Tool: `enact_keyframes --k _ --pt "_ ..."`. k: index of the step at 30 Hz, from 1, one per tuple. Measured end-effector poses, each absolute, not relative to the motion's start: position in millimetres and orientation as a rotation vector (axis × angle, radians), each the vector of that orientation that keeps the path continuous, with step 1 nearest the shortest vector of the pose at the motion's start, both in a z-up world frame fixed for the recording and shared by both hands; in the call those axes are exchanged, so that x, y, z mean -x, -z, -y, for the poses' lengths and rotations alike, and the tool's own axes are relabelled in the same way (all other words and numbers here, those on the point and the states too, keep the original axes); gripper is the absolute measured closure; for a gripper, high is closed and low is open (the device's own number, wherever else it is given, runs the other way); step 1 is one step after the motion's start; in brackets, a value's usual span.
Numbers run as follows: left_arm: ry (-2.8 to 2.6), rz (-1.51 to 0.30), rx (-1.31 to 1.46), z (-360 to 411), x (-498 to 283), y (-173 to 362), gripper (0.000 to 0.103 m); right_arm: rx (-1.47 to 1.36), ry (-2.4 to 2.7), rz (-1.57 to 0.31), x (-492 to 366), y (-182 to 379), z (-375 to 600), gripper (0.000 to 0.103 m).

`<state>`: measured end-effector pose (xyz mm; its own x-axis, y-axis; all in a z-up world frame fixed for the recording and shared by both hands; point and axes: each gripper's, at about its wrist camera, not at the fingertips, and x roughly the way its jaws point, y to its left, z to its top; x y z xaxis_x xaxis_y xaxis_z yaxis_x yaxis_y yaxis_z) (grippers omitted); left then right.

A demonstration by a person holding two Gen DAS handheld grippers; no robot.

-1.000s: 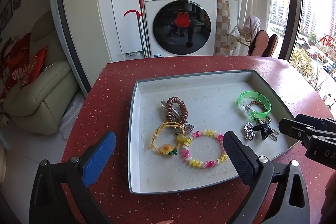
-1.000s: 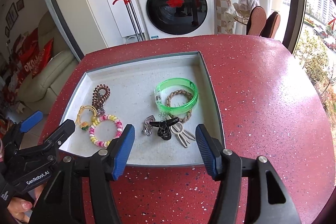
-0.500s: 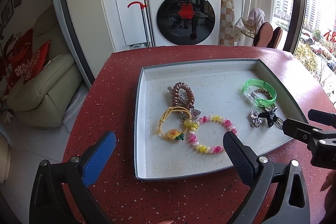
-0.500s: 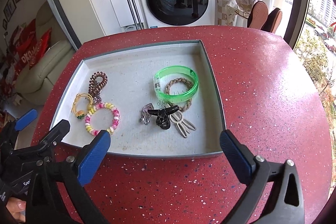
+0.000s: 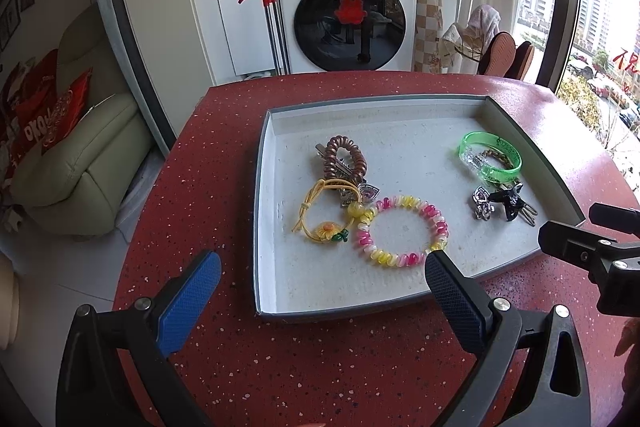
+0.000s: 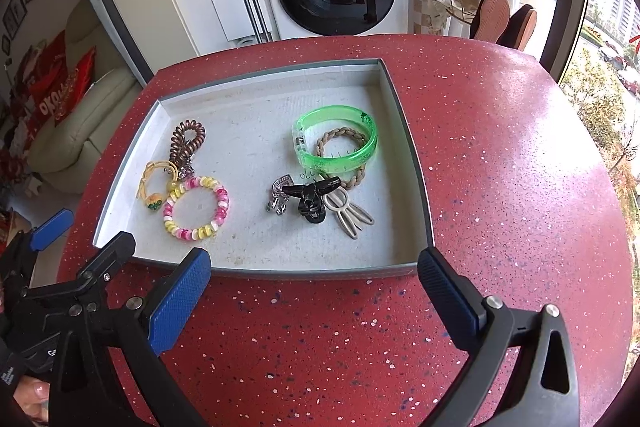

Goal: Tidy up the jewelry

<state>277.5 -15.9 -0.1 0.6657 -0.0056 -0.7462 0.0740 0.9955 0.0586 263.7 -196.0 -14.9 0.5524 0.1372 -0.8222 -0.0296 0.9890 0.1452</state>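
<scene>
A grey tray (image 5: pixel 264 187) (image 6: pixel 412 155) sits on the red table. On its left lie a brown spiral hair tie (image 5: pixel 344 157) (image 6: pixel 188 143), a yellow flower cord (image 5: pixel 320 215) (image 6: pixel 154 183) and a pink-yellow bead bracelet (image 5: pixel 402 231) (image 6: pixel 196 209). On its right lie a green bangle (image 5: pixel 490 157) (image 6: pixel 336 139) over a braided beige ring (image 6: pixel 340 157), a silver clip (image 5: pixel 482 205) (image 6: pixel 280 195), a black claw clip (image 5: pixel 510 205) (image 6: pixel 312 199) and a beige hairpin (image 6: pixel 350 215). My left gripper (image 5: pixel 320 291) is open and empty at the tray's front left corner. My right gripper (image 6: pixel 316 291) is open and empty in front of the tray.
The red speckled table (image 6: pixel 520 187) extends to the right of the tray. A washing machine (image 5: pixel 344 7), a red-handled mop (image 5: pixel 272 23) and a beige sofa (image 5: pixel 80 163) stand beyond the table. Chairs (image 6: pixel 504 19) are at the far right by the window.
Both grippers have pulled back from the tray toward the table's near edge. The right gripper has opened wider. The jewelry has not moved.
</scene>
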Motion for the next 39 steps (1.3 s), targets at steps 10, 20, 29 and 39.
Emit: enact_keyframes --k 10,20,29,39 --pt "0.036 -0.876 -0.081 13 -272 2 0.0 -0.062 -0.1 -0.983 -255 13 188 0.0" --pt "0.03 -0.87 -0.054 7 -256 2 0.0 -0.039 -0.1 -0.952 -237 11 183 0.0" --pt "0.001 -0.862 -0.036 5 -228 7 0.0 -0.034 -0.09 -0.875 -210 6 184 0.0" --pt "-0.068 -0.712 -0.034 9 -195 -9 0.0 -0.018 -0.065 -0.728 -179 -6 182 0.0"
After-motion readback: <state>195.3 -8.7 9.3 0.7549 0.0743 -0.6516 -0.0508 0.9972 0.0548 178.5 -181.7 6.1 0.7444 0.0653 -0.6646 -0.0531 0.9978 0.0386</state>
